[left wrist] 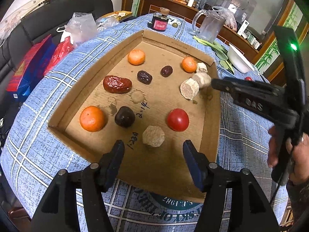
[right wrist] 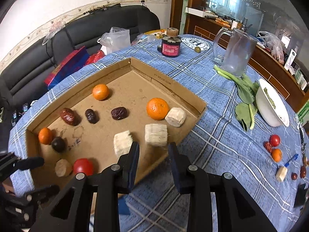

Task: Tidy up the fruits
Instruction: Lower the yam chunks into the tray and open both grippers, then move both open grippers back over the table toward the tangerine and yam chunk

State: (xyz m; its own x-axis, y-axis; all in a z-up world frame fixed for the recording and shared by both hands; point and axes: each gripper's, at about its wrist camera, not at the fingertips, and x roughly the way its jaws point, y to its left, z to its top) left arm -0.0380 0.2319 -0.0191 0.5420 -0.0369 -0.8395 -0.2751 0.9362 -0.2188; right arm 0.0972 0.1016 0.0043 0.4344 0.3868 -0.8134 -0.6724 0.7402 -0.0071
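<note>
Cardboard tray [left wrist: 135, 44]: fruits sorted inside. Left tongs [left wrist: 152, 150] apart, empty, above pale chunk [left wrist: 153, 139]; right tongs [right wrist: 153, 150] together, empty. Next: fetch surface strays beside tray.

We read "30X20X10CM" printed on the cardboard box [right wrist: 160, 81] wall at its twelve o'clock side, "2.1K" handwritten on its floor, and "1987" upside down on the tablecloth [left wrist: 173, 203] emblem at six o'clock.
</note>
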